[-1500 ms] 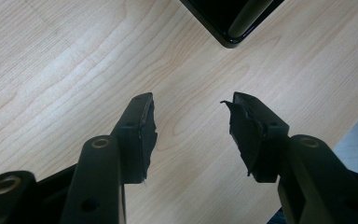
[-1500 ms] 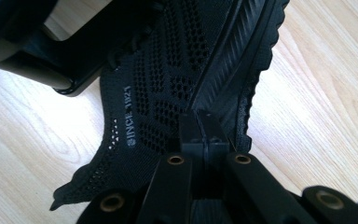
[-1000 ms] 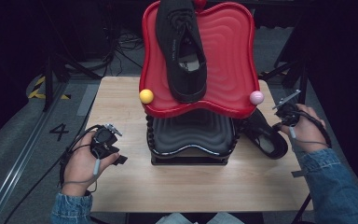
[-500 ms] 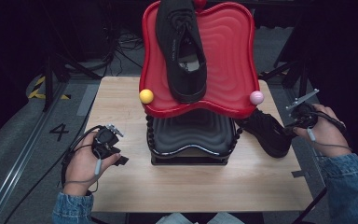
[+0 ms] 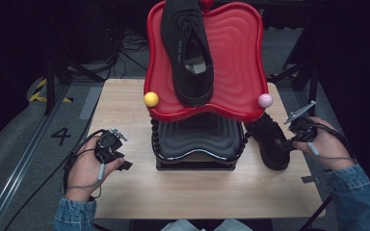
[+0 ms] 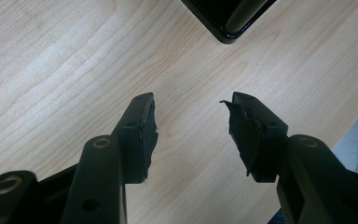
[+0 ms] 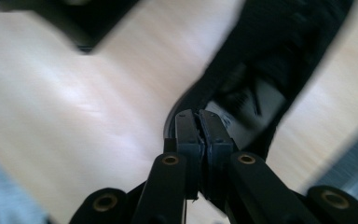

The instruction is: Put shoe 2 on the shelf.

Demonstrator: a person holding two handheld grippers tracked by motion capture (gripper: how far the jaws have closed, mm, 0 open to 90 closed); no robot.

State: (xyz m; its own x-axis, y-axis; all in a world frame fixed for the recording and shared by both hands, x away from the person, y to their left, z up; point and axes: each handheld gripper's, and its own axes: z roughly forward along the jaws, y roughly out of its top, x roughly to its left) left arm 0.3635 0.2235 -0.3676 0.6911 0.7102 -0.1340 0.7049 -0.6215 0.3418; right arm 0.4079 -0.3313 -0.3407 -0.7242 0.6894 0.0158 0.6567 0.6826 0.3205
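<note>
Two black shoes are counted: one shoe [image 5: 188, 53] lying on the red tray [image 5: 236, 57], the other shoe [image 5: 270, 142] on the wooden table [image 5: 125, 110] just right of the stand beneath that tray. One red tray is seen, set above one black tray [image 5: 197, 139]. Two small balls are counted at the red tray's front corners: one yellow ball [image 5: 151, 99], one pink ball [image 5: 265, 100]. Two grippers are counted, a left gripper [image 5: 118, 156] and a right gripper [image 5: 289, 144].

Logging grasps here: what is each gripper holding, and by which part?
The right gripper pinches the black shoe by its heel collar; the left gripper holds nothing.
</note>
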